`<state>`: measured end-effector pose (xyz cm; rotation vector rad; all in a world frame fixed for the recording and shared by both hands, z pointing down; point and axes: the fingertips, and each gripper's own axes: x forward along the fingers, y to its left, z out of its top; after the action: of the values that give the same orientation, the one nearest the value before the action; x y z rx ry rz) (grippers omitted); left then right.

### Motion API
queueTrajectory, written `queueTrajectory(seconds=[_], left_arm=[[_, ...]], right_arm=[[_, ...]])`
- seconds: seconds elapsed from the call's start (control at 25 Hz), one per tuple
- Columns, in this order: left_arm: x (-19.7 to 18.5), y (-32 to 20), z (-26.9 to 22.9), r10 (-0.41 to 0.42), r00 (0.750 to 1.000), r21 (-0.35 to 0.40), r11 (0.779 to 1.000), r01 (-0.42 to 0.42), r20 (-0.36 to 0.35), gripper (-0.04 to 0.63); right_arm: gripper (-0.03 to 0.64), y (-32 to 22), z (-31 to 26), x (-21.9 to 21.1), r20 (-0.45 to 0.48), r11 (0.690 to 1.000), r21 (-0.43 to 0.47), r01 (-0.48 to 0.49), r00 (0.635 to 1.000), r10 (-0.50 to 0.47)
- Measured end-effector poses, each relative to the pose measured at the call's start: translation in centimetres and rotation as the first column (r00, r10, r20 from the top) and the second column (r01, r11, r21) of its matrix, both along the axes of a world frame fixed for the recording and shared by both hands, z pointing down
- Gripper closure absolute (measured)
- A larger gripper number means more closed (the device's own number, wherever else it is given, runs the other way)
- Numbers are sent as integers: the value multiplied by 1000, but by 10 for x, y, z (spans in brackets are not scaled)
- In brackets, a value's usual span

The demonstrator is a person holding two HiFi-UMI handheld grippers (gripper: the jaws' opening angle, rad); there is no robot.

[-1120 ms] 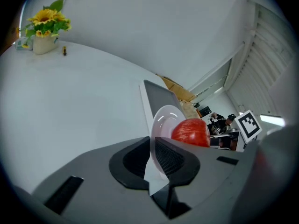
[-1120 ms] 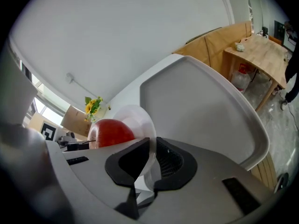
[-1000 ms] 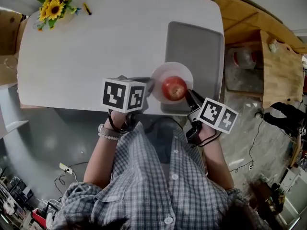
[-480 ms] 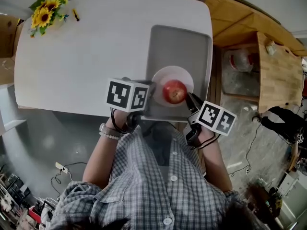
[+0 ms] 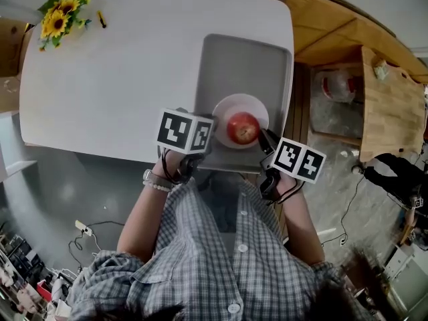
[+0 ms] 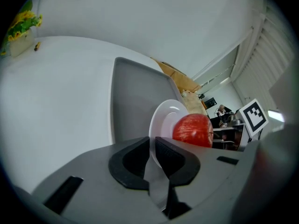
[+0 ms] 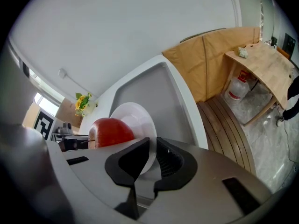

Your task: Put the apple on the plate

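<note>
**Apple on plate, plate pinched at rim from both sides**

Largest item: white round-cornered table (image 5: 114,79), x1. On its right half lay a flat grey rectangular tray (image 5: 244,65), x1, long side running away from the person. Probably the set-down surface for the plate.

Grippers, x2, both at the tray's near edge. The left gripper (image 5: 208,134) had its jaws closed onto the plate's left rim, w/ the thin edge sandwiched between the pads. The right gripper (image 5: 266,138) did the same on the opposite rim. Judgement: gripping two opposite sides keeps the plate level so the fruit can't roll off, since one grip on a thin rim would let it tip.

White round ceramic plate (image 5: 257,109), x1, sat over the near part of the tray. Couldn't tell whether it rested on the tray or hung just above it.

Glossy red apple (image 5: 243,128), x1, sat at approx. the plate's centre, touching the plate and neither gripper. Judged from this, the task's placement is done, and what's left is handling of the plate.

Smallest: bunch of yellow sunflowers (image 5: 59,17), x1, at the far left corner of the table, well apart from the work.
</note>
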<state>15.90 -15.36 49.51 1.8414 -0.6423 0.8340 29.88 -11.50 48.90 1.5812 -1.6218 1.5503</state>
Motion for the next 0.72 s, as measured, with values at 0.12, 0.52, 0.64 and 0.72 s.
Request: queueTrajectory(seconds=[0.12,0.52,0.64,0.72], left_arm=[[-2,2,7,-9,1000,-16,1000,10,22,552],[-3,4,19,-52,998,-41,998,54,42,552],[-2,3,20,-48,998,-35,998,50,42,552],[-2,3,20,-53,998,-32,998,54,41,552]], right_arm=[[561,-1,6,-1,-4,1000,-10,24,1000,-24],[561,-5,17,-3,-21,997,-18,75,997,-75],[561,-5,18,-2,-23,997,-19,69,997,-70],[561,-6,19,-2,-32,998,-13,68,997,-69]])
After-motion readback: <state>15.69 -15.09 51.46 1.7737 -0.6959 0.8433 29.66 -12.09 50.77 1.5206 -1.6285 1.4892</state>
